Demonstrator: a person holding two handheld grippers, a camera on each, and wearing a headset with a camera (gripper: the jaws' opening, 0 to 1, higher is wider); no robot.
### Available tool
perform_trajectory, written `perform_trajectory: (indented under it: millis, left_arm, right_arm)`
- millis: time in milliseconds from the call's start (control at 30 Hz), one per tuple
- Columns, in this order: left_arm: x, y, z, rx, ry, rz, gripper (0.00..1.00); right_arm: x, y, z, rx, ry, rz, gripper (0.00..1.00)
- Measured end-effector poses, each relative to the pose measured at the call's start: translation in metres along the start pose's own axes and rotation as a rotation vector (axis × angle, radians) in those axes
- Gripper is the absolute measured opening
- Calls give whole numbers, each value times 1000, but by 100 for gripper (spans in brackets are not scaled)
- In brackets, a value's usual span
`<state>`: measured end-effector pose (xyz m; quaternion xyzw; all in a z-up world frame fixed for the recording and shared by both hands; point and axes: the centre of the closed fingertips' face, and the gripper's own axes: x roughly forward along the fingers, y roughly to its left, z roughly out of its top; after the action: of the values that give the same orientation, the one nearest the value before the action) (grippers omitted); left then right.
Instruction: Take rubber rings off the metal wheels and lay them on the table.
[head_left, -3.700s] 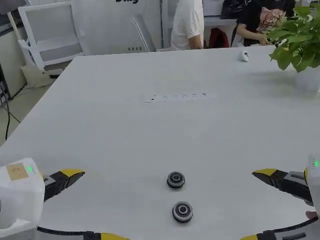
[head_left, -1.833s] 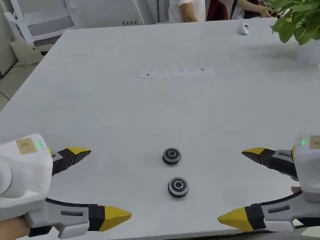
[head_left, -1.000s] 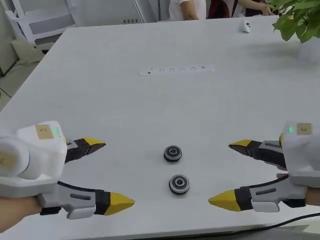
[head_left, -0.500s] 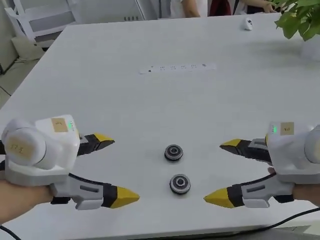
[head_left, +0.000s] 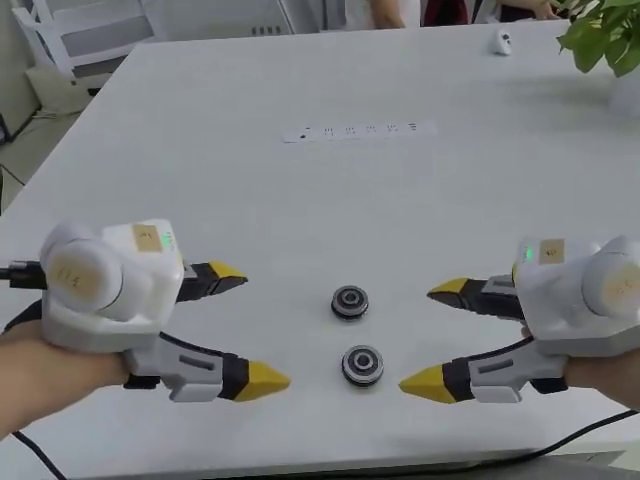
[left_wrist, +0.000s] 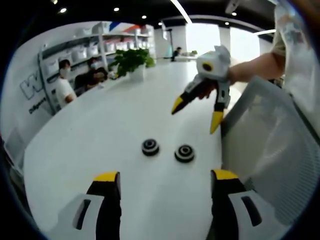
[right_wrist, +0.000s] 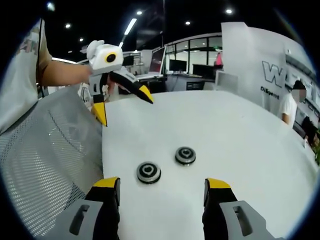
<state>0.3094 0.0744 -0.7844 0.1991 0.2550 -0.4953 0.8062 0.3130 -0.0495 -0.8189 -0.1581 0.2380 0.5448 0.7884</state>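
Two small metal wheels with black rubber rings lie flat on the white table: a far wheel (head_left: 349, 301) and a near wheel (head_left: 362, 365). In the left gripper view they are the far wheel (left_wrist: 150, 146) and the near wheel (left_wrist: 184, 153); in the right gripper view the far wheel (right_wrist: 185, 155) and the near wheel (right_wrist: 148, 172). My left gripper (head_left: 256, 326) is open to the left of the wheels, tips pointing at them. My right gripper (head_left: 432, 336) is open on their right, facing the left one. Both are apart from the wheels, with nothing between the jaws.
A white power strip (head_left: 360, 131) lies flat mid-table. A small white object (head_left: 505, 41) and a potted plant (head_left: 605, 38) stand at the far right. A mesh chair back (right_wrist: 45, 165) is by the table's near edge. People sit at the far side (left_wrist: 65, 85).
Both grippers have come forward and inward toward the two wheels, still open. The wheels have not moved; the head camera tilted down.
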Motion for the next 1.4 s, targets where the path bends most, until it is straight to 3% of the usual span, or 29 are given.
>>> perform_trajectory:
  millis: [433, 700, 967, 1400]
  left_arm:
    - [16, -7, 1, 6, 15, -48, 71]
    - [29, -8, -7, 19, 38, -82, 67]
    - [38, -13, -2, 12, 24, -110, 61]
    - [51, -19, -1, 16, 36, -145, 56]
  right_arm:
    - [9, 1, -8, 16, 8, 20, 56]
    - [16, 4, -11, 1, 19, 38, 52]
    - [23, 6, -13, -9, 26, 50, 49]
    - [29, 9, -15, -12, 28, 63, 42]
